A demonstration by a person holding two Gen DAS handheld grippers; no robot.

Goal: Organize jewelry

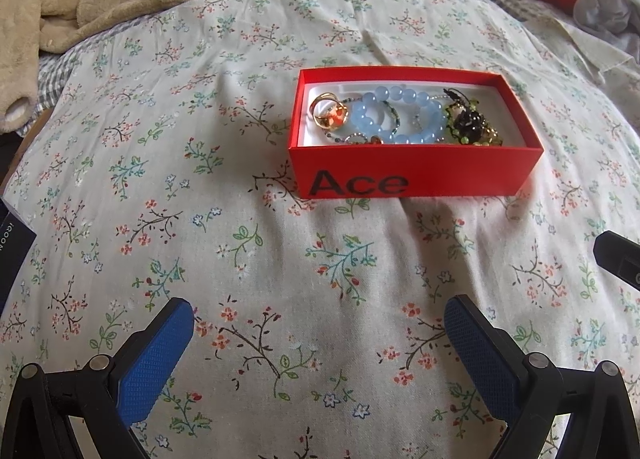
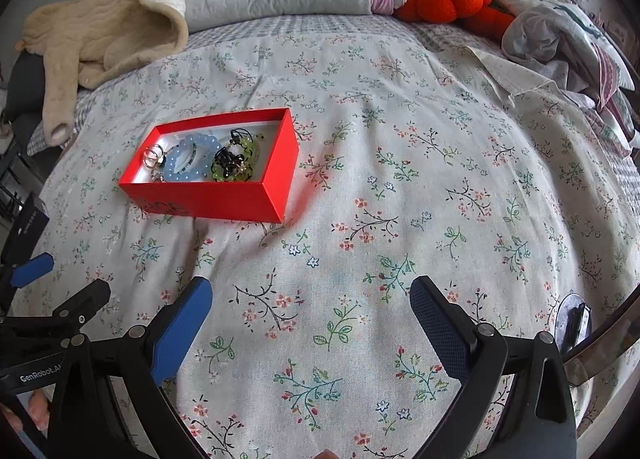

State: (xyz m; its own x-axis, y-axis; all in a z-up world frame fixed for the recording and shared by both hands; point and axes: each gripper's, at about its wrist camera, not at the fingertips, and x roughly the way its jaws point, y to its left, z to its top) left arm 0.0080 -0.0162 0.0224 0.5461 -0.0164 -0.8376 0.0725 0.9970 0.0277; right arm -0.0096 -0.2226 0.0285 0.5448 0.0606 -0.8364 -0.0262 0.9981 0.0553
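- Open red cardboard box (image 1: 416,175) marked "Ace" sits on floral bedsheet (image 1: 240,243); holds pale blue bead bracelet (image 1: 400,115), gold rings (image 1: 328,111), green-black beaded piece (image 1: 470,121).
- Left gripper (image 1: 320,323) spread wide, empty, near box.
- Right gripper (image 2: 310,299) likewise released, box off to its left.

Your left gripper (image 1: 318,319) has both blue-padded fingers (image 1: 156,355) spread wide apart, with nothing between the pads. Your right gripper (image 2: 310,299) is in the same condition: jaws fully parted, pads (image 2: 182,329) bare and gripping nothing. In the right wrist view, the left gripper's black linkage and one blue fingertip (image 2: 32,269) sit just outside the right gripper's left finger. Part of your hand (image 2: 38,409) shows below that linkage
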